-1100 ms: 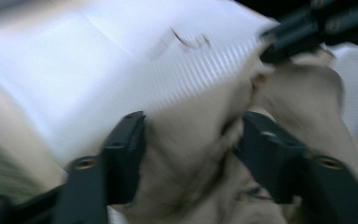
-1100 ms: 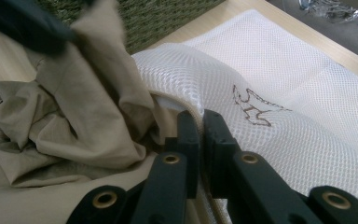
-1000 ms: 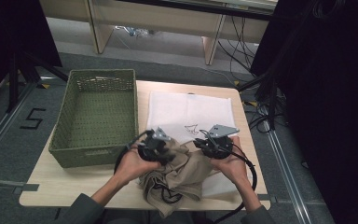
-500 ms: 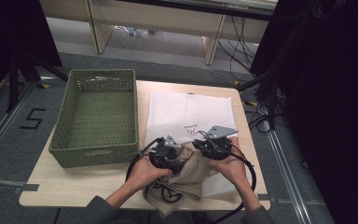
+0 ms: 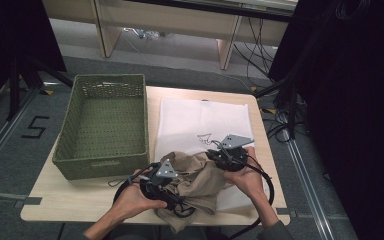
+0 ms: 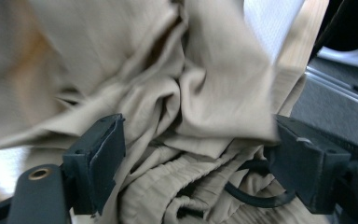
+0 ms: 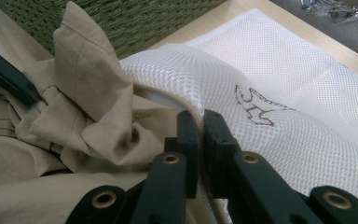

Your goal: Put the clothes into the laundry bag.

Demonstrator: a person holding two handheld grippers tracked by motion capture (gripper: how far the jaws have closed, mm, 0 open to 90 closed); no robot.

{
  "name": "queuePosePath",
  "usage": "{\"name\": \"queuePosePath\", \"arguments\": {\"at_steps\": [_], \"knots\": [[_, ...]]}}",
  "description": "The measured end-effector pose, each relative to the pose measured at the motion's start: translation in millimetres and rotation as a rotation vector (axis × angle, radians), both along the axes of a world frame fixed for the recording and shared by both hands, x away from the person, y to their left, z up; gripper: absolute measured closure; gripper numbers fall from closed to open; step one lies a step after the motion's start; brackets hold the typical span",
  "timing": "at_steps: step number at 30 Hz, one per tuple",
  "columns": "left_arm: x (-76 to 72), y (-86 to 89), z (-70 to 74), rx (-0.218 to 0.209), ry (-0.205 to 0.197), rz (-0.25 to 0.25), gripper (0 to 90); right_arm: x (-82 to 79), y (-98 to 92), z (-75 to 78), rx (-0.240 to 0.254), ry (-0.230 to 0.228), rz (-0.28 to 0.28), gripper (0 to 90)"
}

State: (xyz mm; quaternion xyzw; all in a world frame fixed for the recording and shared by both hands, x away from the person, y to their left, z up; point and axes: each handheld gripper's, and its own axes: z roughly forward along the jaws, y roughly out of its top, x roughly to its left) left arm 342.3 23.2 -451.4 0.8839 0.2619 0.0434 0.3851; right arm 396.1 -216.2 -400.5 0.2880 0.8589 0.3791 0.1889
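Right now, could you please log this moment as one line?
left hand-held gripper: just opened over crumpled beige cloth garment | right hand-held gripper: shut on white mesh laundry bag

Lab: cables (image 5: 260, 55) on floor, black drapes (image 5: 350, 100), taped markings (image 5: 34, 127).

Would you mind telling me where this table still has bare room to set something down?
The woven green basket stands empty. Bare wood shows in the strip of the light wooden table in front of the basket, and the far half of the white mesh bag lies flat. The near right is crowded: crumpled beige garment, left gripper, right gripper.
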Motion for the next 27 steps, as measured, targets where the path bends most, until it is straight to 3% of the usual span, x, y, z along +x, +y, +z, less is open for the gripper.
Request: {"name": "queuePosePath", "arguments": {"at_steps": [2,3,4,7,10,12,17,18,19,21,24,27], "knots": [[2.7,-6.0,-3.8,-0.016,0.035,-0.029,26.6,-0.1,0.9,0.8,-0.005,-0.001,0.002,87.0],[3.1,-7.9,-2.6,-0.047,0.024,-0.043,35.4,-0.5,1.9,1.1,-0.003,0.003,0.003,87.0],[3.9,-10.7,-0.5,-0.073,0.018,-0.059,51.7,-0.9,2.6,1.4,-0.005,-0.001,0.01,87.0],[5.5,-20.5,7.9,-0.048,-0.051,-0.027,74.2,-1.4,4.7,2.8,0.005,-0.001,0.012,87.1],[12.7,-26.5,15.2,-0.033,-0.075,0.042,79.1,-2.6,5.5,3.6,0.004,-0.008,0.02,87.1],[21.3,-27.6,16.7,-0.03,-0.089,0.085,79.7,-2.6,4.7,5.7,0.005,-0.014,0.017,87.1],[38.1,-27.6,14.9,-0.029,-0.178,0.225,80.5,-1.4,2.1,7.6,0.015,-0.023,0.009,87.2],[39.9,-27.1,16.6,-0.023,-0.196,0.231,81.1,-0.6,1.1,7.4,0.016,-0.02,0.006,87.3],[41.5,-26.1,17.4,-0.028,-0.188,0.23,80.3,0.0,0.1,6.9,0.024,-0.015,-0.002,87.3],[41.8,-23.1,16.7,-0.051,-0.12,0.22,73.0,0.8,-3.2,6.1,0.023,-0.014,-0.003,87.3],[32.9,-17.5,15.4,-0.045,-0.108,0.211,52.3,1.6,-6.5,6.0,0.031,-0.007,-0.018,87.3],[22.8,-8.0,18.2,-0.084,-0.083,0.176,34.7,1.4,-7.4,5.4,0.028,-0.008,-0.018,87.3]]}}
